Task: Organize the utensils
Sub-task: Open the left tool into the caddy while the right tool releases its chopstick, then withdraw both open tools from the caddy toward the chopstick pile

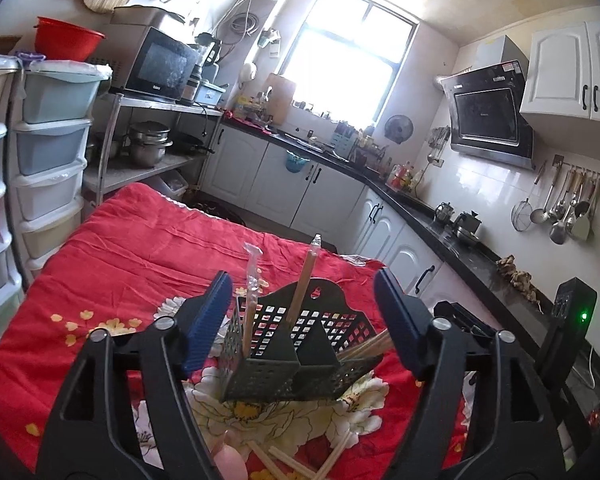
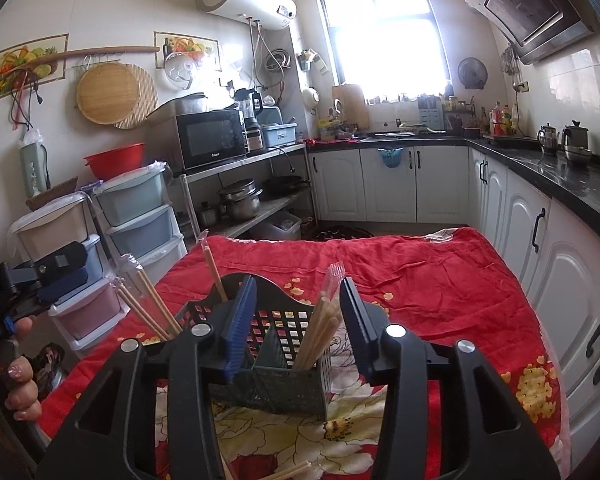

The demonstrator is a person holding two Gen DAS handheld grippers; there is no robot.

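The left gripper (image 1: 302,322) stands wide open with nothing held. The black mesh caddy (image 1: 300,364) sits just ahead of it and below, between the two blue pads (image 1: 208,320) without touching either. Two wrapped chopsticks (image 1: 304,280) stand upright in the caddy's left and middle compartments, and a bundle leans out of the right one. Below and nearer than the left gripper, loose wrapped chopsticks (image 1: 296,460) lie on the red floral cloth (image 1: 140,248) that covers the counter.

The right gripper (image 2: 298,326) is also wide open and empty. The caddy (image 2: 276,380) lies just in front of it, its near corner between the pads (image 2: 240,320). A bundle of chopsticks (image 2: 320,332) in the caddy's right compartment leans close beside the right pad; whether they touch cannot be told. To the left of the right gripper, more chopsticks (image 2: 152,300) lean out of the caddy's far-left side, and beyond them the left gripper (image 2: 52,276) shows at the edge, held by a hand (image 2: 16,384).
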